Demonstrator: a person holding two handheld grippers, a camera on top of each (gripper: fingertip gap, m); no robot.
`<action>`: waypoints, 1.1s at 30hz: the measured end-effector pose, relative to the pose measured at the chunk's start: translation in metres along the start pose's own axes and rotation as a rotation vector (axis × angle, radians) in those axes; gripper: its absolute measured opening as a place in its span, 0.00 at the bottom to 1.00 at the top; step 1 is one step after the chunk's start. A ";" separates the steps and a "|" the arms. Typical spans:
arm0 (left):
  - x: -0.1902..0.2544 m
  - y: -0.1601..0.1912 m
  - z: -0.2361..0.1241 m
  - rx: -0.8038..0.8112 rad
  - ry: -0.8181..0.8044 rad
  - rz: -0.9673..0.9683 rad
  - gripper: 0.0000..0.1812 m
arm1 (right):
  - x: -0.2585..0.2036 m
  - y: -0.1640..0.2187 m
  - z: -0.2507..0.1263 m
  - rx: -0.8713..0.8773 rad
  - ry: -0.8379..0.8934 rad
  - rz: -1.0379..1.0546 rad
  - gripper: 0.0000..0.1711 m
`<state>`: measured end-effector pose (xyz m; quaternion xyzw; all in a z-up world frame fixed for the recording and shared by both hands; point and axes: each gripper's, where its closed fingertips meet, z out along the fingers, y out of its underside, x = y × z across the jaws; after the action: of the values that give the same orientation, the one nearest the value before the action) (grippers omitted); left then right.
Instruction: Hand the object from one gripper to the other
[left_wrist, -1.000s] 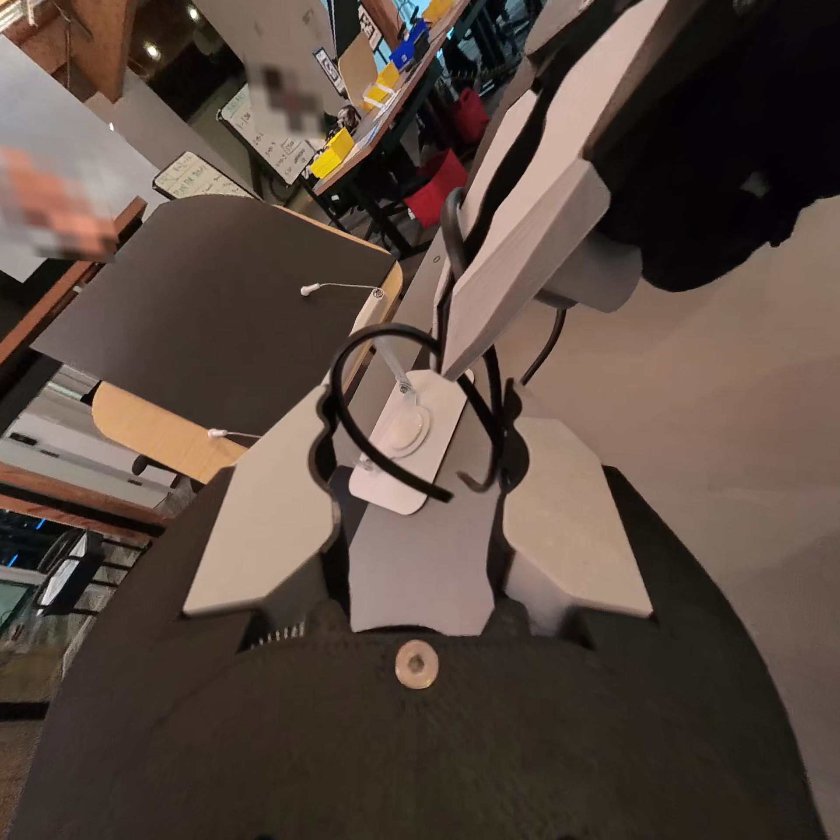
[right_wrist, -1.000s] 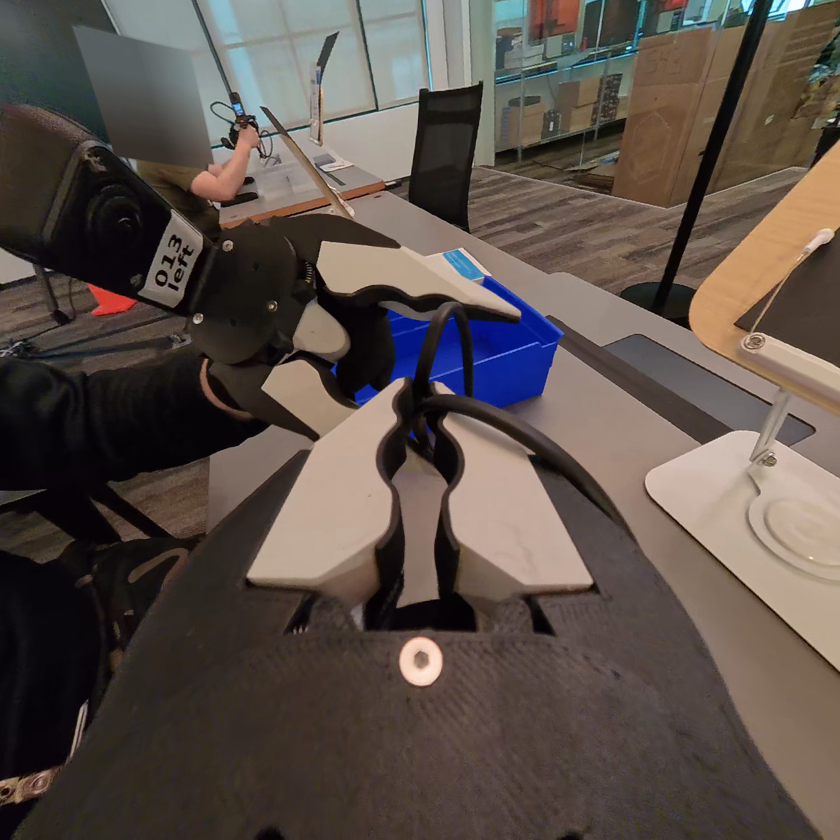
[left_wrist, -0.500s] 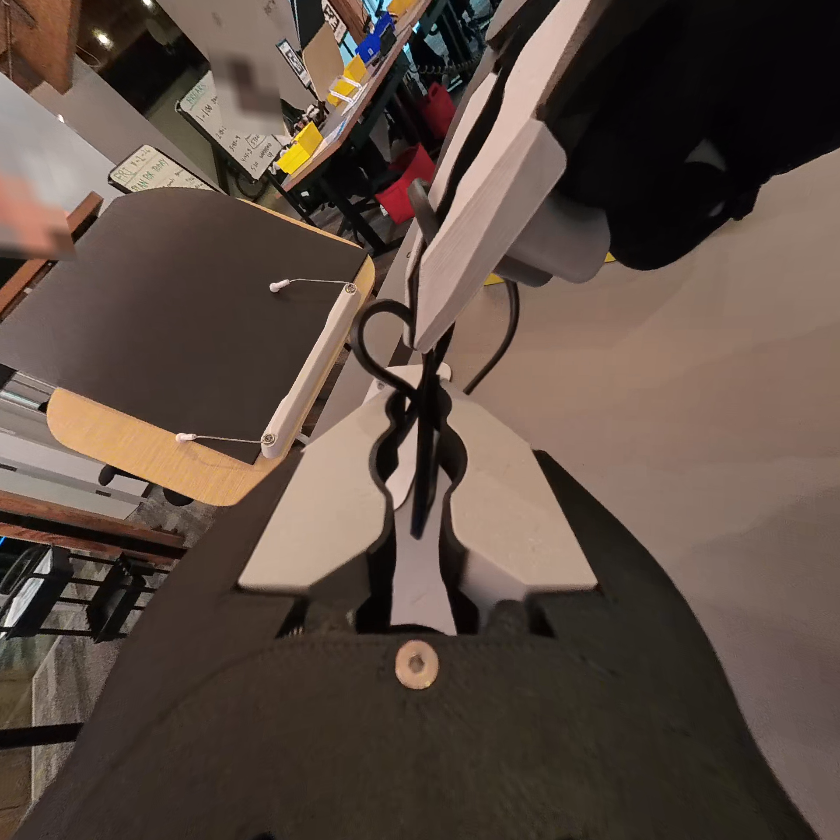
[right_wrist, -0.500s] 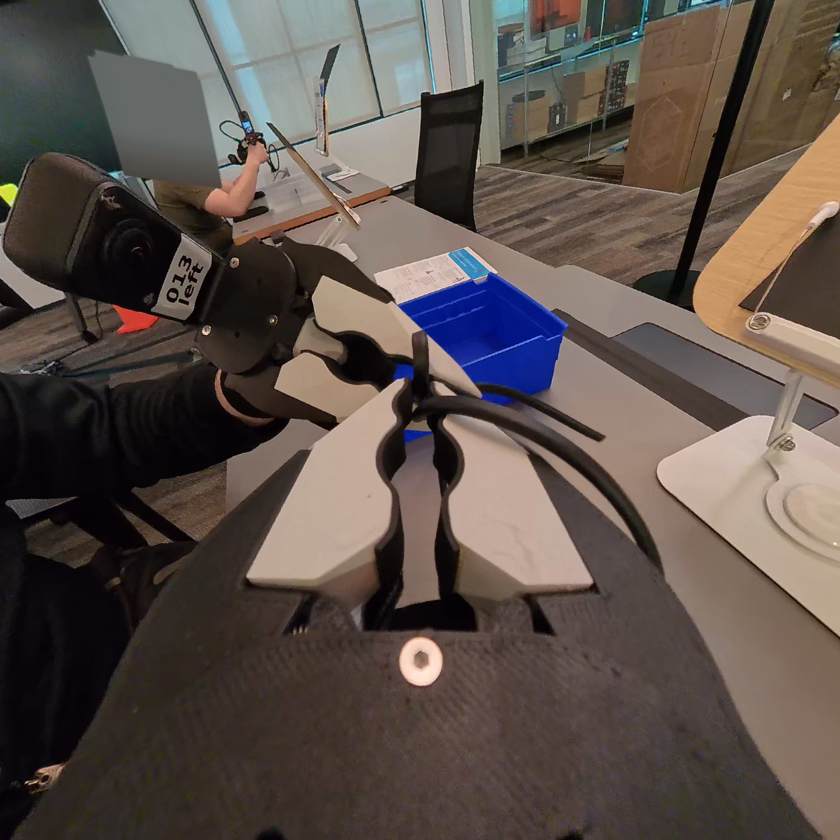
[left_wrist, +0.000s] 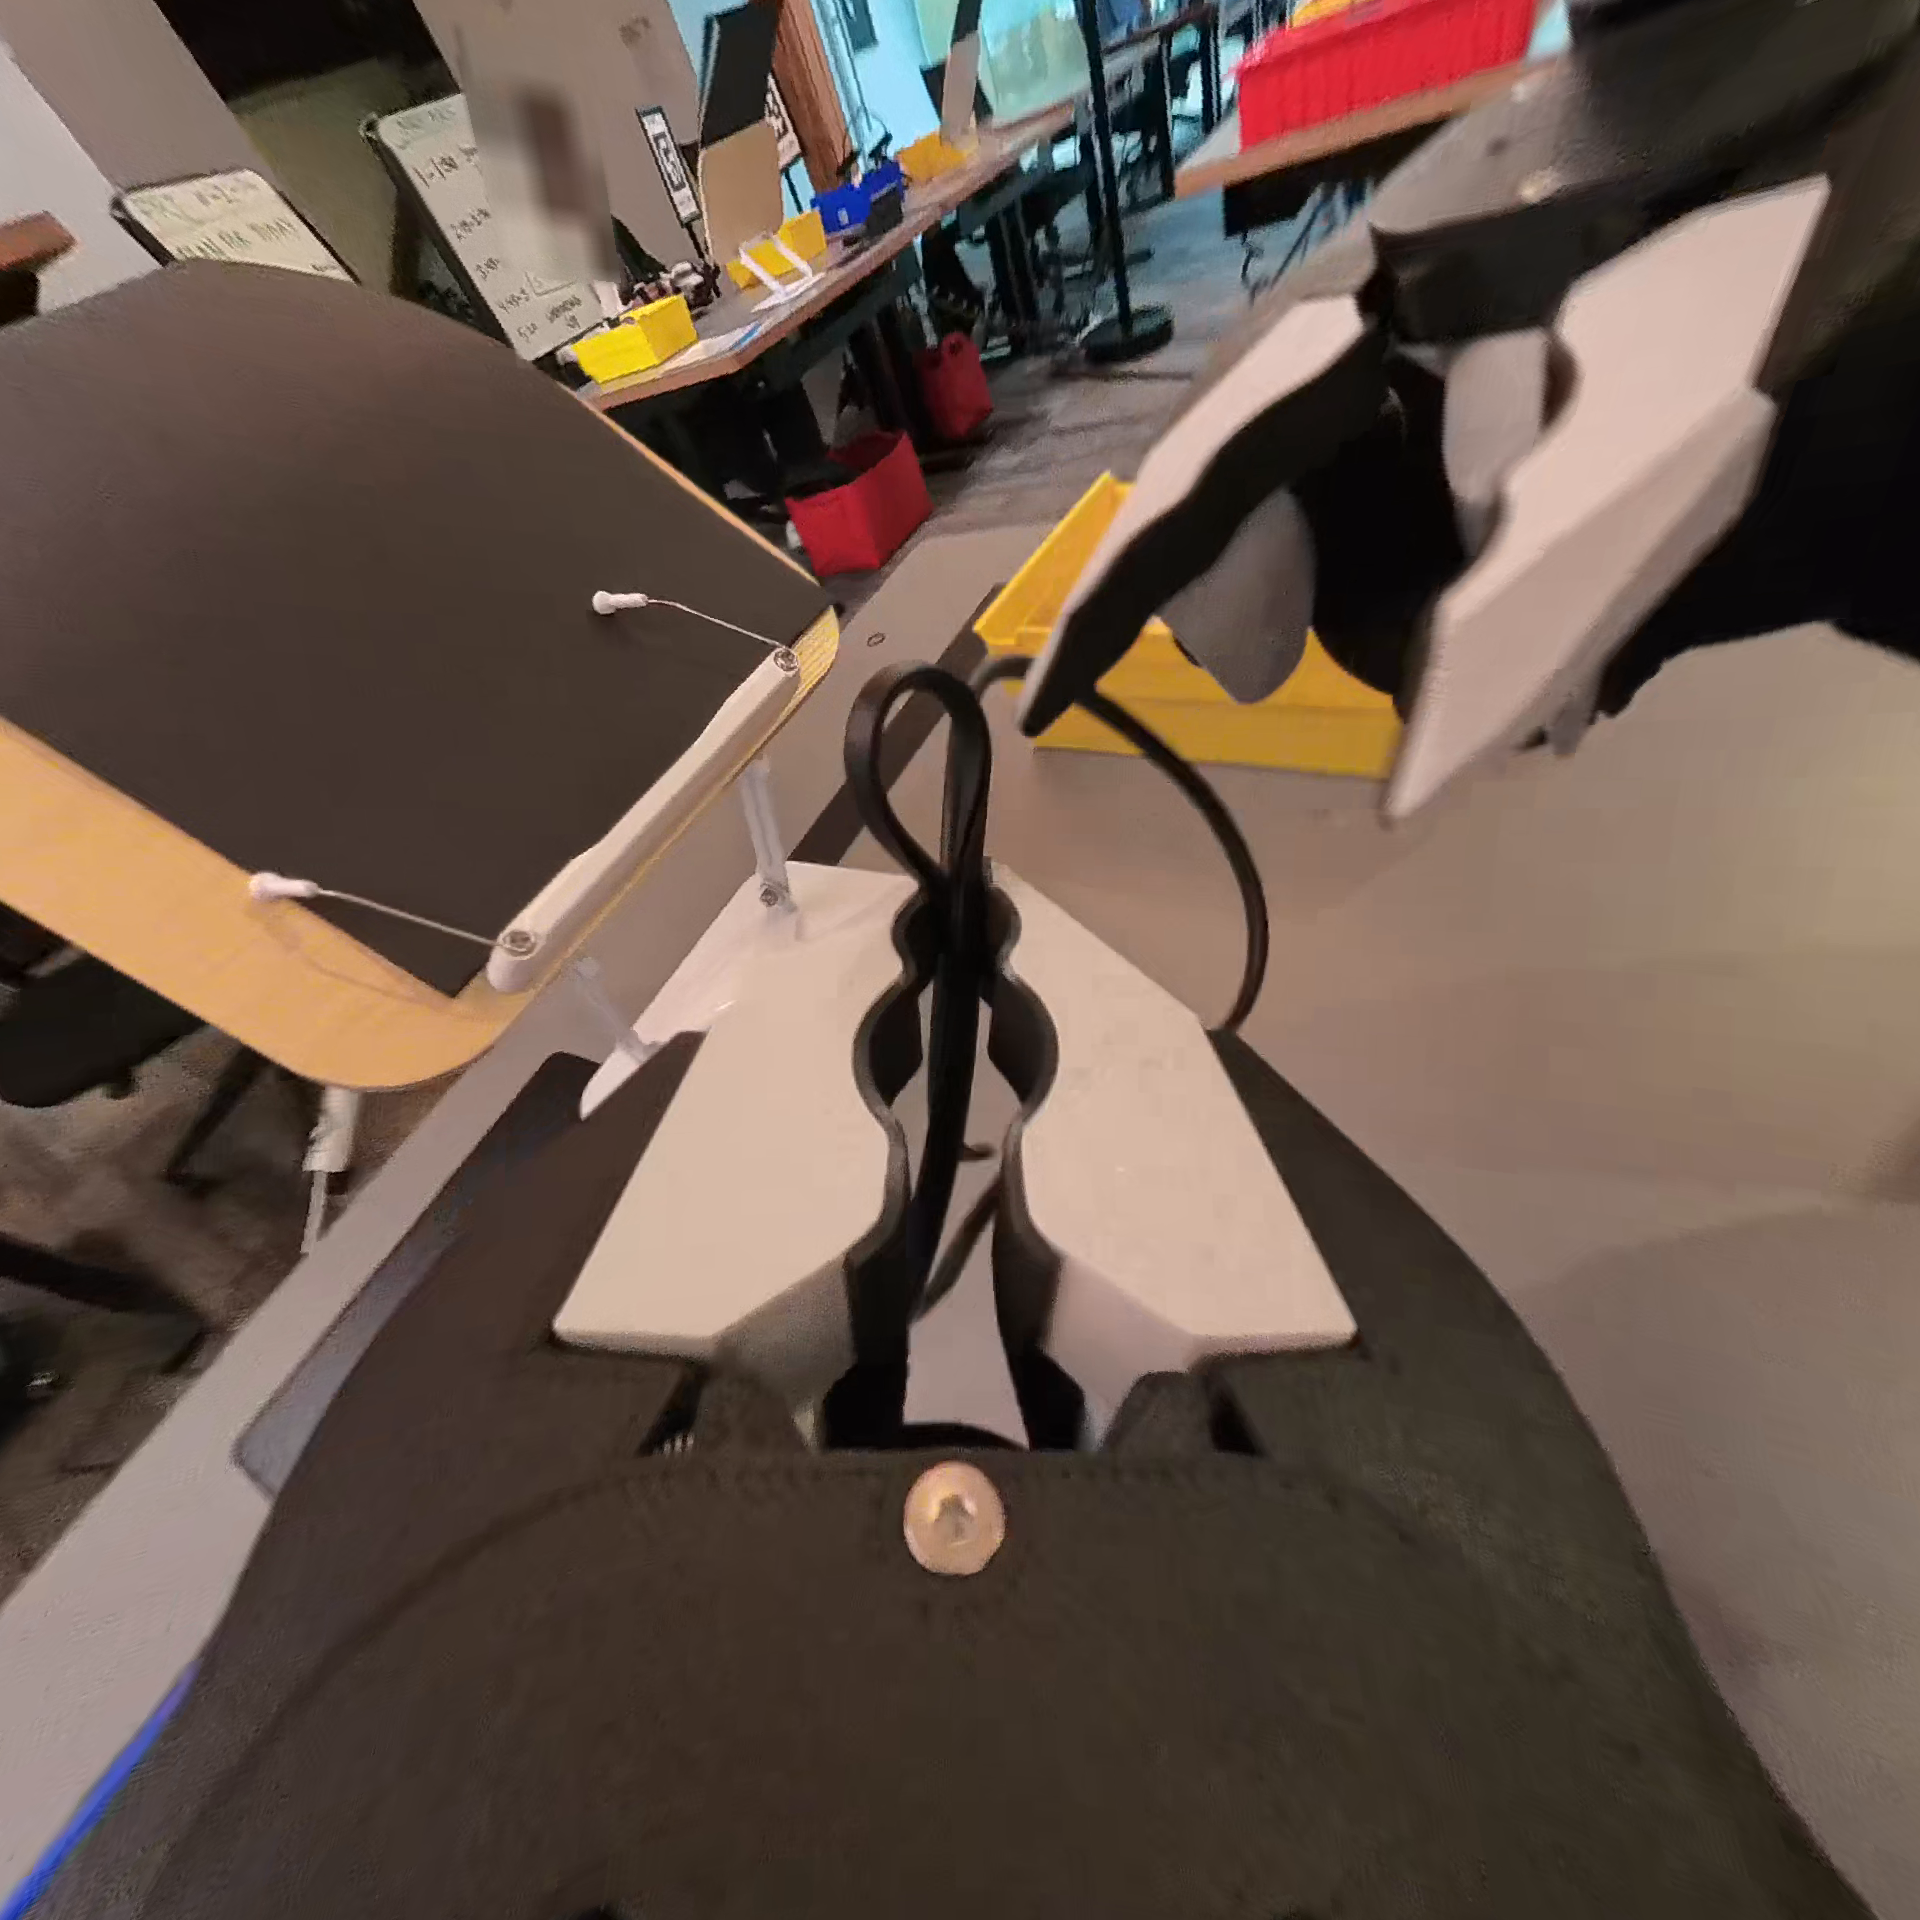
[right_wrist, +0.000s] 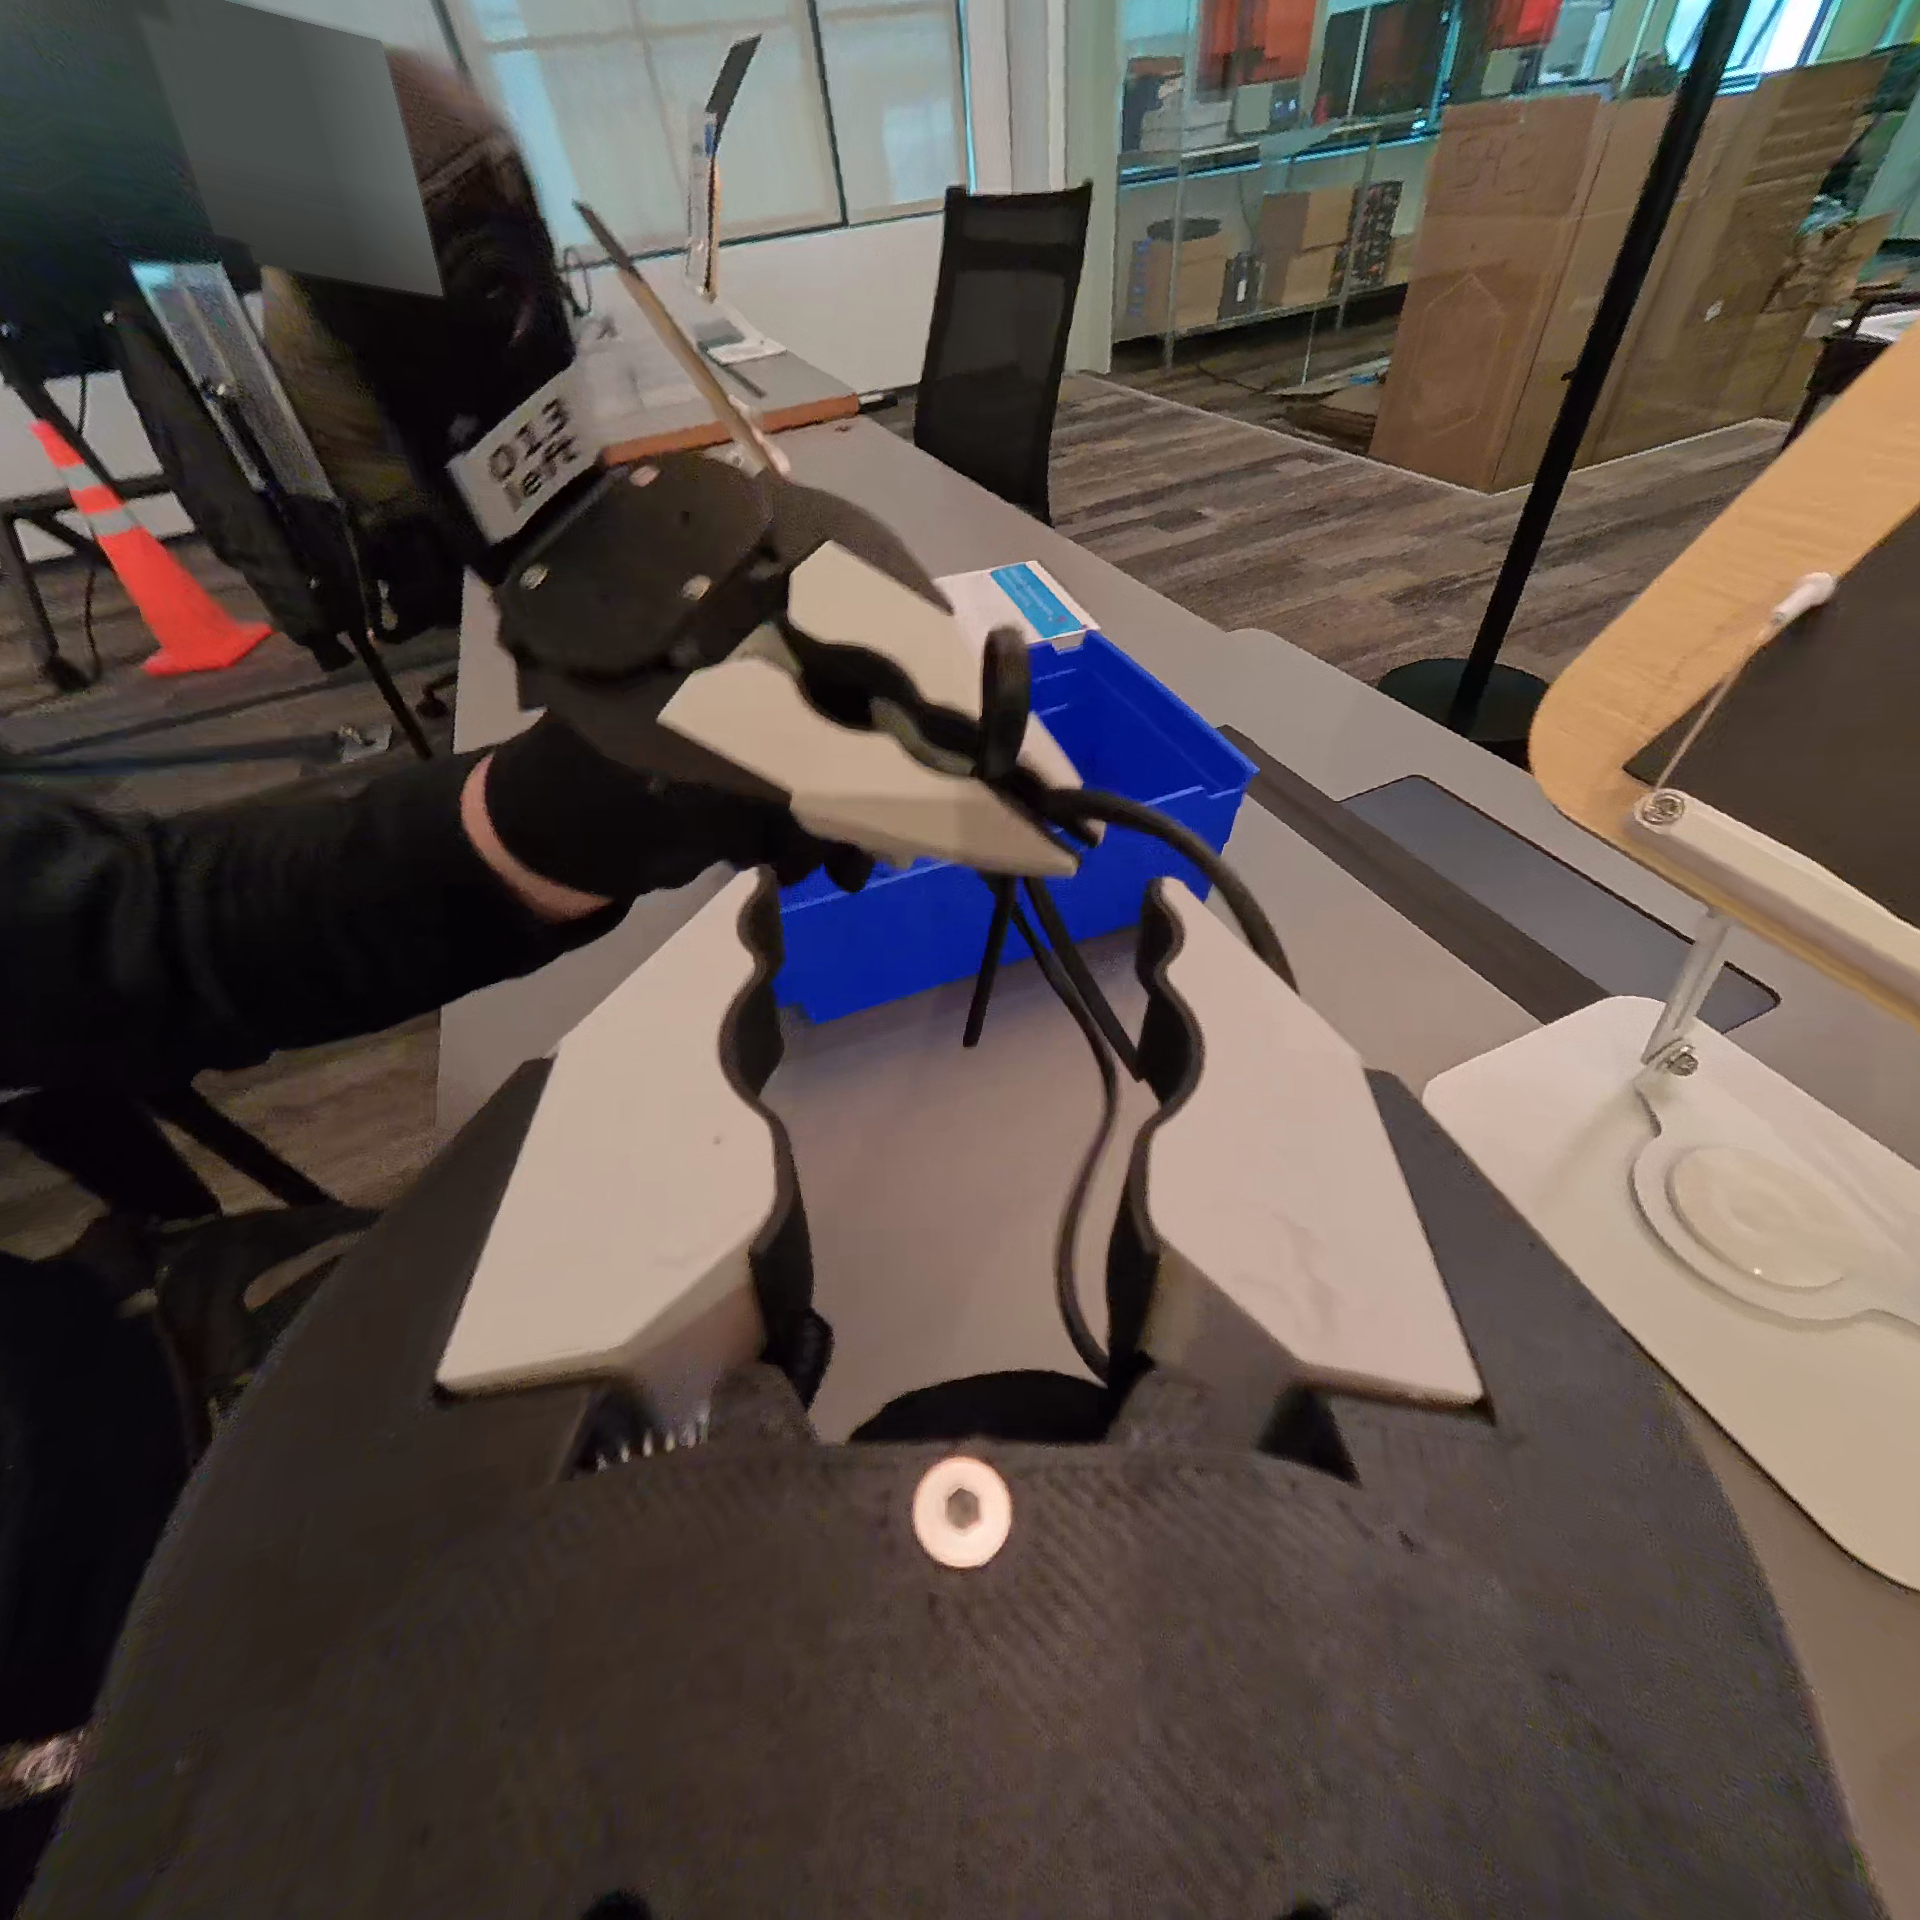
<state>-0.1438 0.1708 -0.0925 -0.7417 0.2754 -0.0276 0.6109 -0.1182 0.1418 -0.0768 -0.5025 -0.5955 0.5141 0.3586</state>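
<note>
Right gripper (right_wrist: 961, 935) gapes wide, near. Beyond it, left gripper (right_wrist: 1023, 821) clamps the black cable (right_wrist: 1195, 862), loose ends dangling between the right's fingers, blue bin (right_wrist: 1132, 748) behind.

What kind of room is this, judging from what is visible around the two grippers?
Probably an open workshop or lab office: long work tables carrying yellow parts bins, stacked cardboard boxes behind glass, an orange traffic cone, and a black office chair.
</note>
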 end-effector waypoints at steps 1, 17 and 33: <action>-0.003 -0.002 -0.003 0.019 0.013 -0.032 0.02 | -0.005 0.001 -0.001 -0.011 -0.023 -0.018 0.41; 0.040 -0.040 -0.062 0.200 0.541 -0.156 0.02 | -0.009 -0.012 -0.037 0.122 -0.113 -0.171 0.56; 0.065 -0.060 -0.070 0.267 0.653 -0.161 0.02 | -0.041 0.032 -0.003 0.060 -0.344 -0.163 0.68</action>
<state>-0.0933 0.0857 -0.0390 -0.6268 0.3907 -0.3468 0.5781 -0.0983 0.1014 -0.1040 -0.3463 -0.6711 0.5793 0.3068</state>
